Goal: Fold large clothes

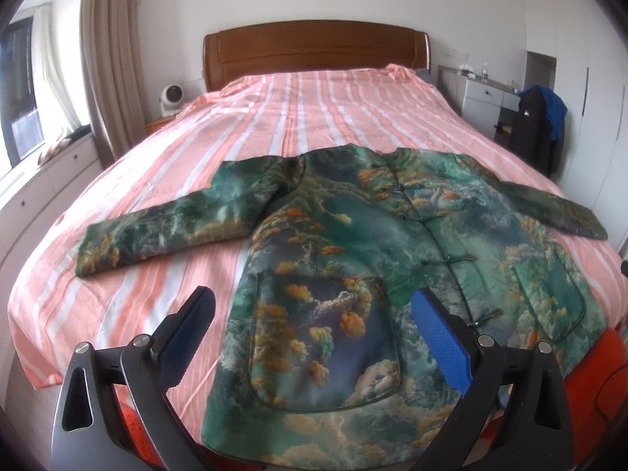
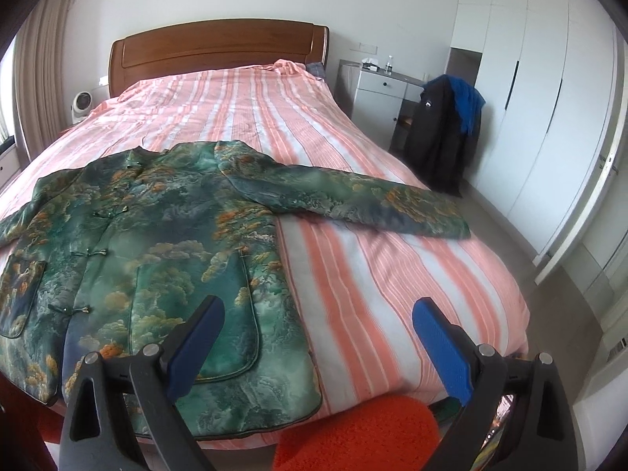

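A green jacket [image 1: 353, 243] printed with clouds and orange trees lies flat, front up, on the striped pink bed [image 1: 274, 117], both sleeves spread out sideways. My left gripper [image 1: 314, 314] hovers open above the jacket's lower left pocket, nothing between its blue pads. In the right wrist view the same jacket [image 2: 157, 235] fills the left half, its right sleeve [image 2: 353, 200] stretched toward the bed's edge. My right gripper [image 2: 318, 325] hangs open over the jacket's lower right hem and the bare sheet beside it.
A wooden headboard [image 1: 314, 51] closes the far end. A white drawer unit [image 2: 380, 90] and a chair draped with dark and blue clothes [image 2: 447, 125] stand right of the bed, with white wardrobes [image 2: 541, 117] behind. An orange fuzzy item [image 2: 353, 431] lies at the bed's foot.
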Motion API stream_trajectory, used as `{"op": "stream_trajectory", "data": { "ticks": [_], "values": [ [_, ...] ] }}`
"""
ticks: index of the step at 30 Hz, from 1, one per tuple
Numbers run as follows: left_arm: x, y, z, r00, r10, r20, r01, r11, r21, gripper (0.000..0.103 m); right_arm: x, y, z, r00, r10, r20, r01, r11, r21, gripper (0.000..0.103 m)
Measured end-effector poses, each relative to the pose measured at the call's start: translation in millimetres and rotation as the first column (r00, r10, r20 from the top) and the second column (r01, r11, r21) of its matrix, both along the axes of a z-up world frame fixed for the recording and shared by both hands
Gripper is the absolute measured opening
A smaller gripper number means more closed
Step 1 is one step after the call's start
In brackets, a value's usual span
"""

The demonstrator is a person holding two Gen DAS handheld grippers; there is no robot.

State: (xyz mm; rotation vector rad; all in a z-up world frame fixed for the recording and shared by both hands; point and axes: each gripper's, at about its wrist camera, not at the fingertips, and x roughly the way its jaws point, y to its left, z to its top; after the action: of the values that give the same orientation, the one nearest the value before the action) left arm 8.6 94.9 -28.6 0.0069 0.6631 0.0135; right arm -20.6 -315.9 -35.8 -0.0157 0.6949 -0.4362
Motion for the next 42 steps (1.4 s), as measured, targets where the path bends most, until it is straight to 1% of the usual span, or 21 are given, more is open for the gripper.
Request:
{"op": "stream_trajectory", "data": {
  "ticks": [7,9,11,13,16,18,20,22,25,26,27,28,29,30,31,32,33,35,37,39,42],
  "values": [
    [1,3,-6,1.000,0.008,-0.016,-0.008,1.000,0.005,0.101,3,-2,-2,1.000,-0.003,-0.012,0.003,1.000,-0.010,0.096],
    [2,3,-8,1.000,0.010,-0.024,-0.010,1.000,0.012,0.101,9,-8,-3,0.999,0.047,-0.013,-0.047,0.999,0.019,0.096],
    [4,3,-9,0.999,0.012,-0.032,-0.012,1.000,0.021,0.101,21,-28,0,0.993,0.115,0.026,-0.116,0.991,0.072,0.096],
    [5,3,-9,0.999,0.018,-0.030,-0.017,1.000,0.026,0.101,34,-57,2,0.989,0.128,0.078,-0.138,0.981,0.136,0.096],
    [4,4,-9,0.999,0.027,-0.032,-0.026,0.999,0.025,0.101,60,-141,-9,0.985,0.053,0.164,-0.106,0.937,0.334,0.096],
    [4,3,-11,0.999,0.035,-0.042,-0.034,0.999,0.034,0.101,78,-213,-32,0.983,-0.069,0.172,-0.024,0.871,0.491,0.096],
    [6,2,-15,0.997,0.042,-0.059,-0.039,0.998,0.049,0.101,89,-271,-58,0.972,-0.193,0.134,0.071,0.784,0.617,0.094],
    [9,1,-19,0.996,0.048,-0.077,-0.043,0.997,0.062,0.101,94,-316,-84,0.950,-0.293,0.106,0.130,0.682,0.720,0.082],
    [16,-2,-27,0.993,0.058,-0.106,-0.050,0.996,0.078,0.101,94,-355,-113,0.899,-0.426,0.100,0.165,0.542,0.824,0.071],
    [18,-4,-29,0.992,0.060,-0.114,-0.051,0.996,0.079,0.101,94,-363,-119,0.873,-0.472,0.123,0.156,0.509,0.846,0.069],
    [20,-5,-30,0.991,0.059,-0.120,-0.050,0.996,0.078,0.101,95,-368,-122,0.858,-0.496,0.134,0.153,0.496,0.855,0.063],
    [22,-7,-32,0.990,0.057,-0.126,-0.048,0.996,0.076,0.101,97,-371,-124,0.851,-0.508,0.136,0.156,0.491,0.857,0.053],
    [23,-9,-33,0.990,0.055,-0.132,-0.045,0.996,0.075,0.101,103,-374,-126,0.851,-0.509,0.128,0.170,0.498,0.851,0.046],
    [25,-11,-33,0.989,0.052,-0.136,-0.042,0.996,0.074,0.101,108,-374,-124,0.854,-0.510,0.107,0.207,0.521,0.828,0.025],
    [25,-13,-33,0.990,0.047,-0.135,-0.037,0.997,0.074,0.101,111,-370,-118,0.853,-0.514,0.096,0.251,0.564,0.787,0.018],
    [25,-15,-32,0.991,0.040,-0.131,-0.030,0.997,0.076,0.101,114,-360,-103,0.856,-0.502,0.124,0.270,0.639,0.720,0.017],
    [24,-16,-31,0.991,0.035,-0.126,-0.025,0.996,0.080,0.101,116,-350,-90,0.863,-0.482,0.150,0.274,0.697,0.663,0.015],
    [24,-18,-31,0.992,0.026,-0.120,-0.015,0.996,0.088,0.101,123,-316,-55,0.894,-0.400,0.202,0.267,0.839,0.475,0.014],
    [26,-19,-31,0.992,0.022,-0.123,-0.011,0.996,0.087,0.101,128,-284,-30,0.916,-0.325,0.237,0.231,0.907,0.351,0.014],
    [27,-20,-32,0.991,0.018,-0.129,-0.009,0.997,0.071,0.101,131,-260,-13,0.930,-0.266,0.253,0.197,0.943,0.268,0.014],
    [25,-20,-30,0.992,0.010,-0.124,-0.004,0.999,0.043,0.101,133,-234,4,0.941,-0.210,0.267,0.165,0.970,0.181,0.014]
  ]
}}
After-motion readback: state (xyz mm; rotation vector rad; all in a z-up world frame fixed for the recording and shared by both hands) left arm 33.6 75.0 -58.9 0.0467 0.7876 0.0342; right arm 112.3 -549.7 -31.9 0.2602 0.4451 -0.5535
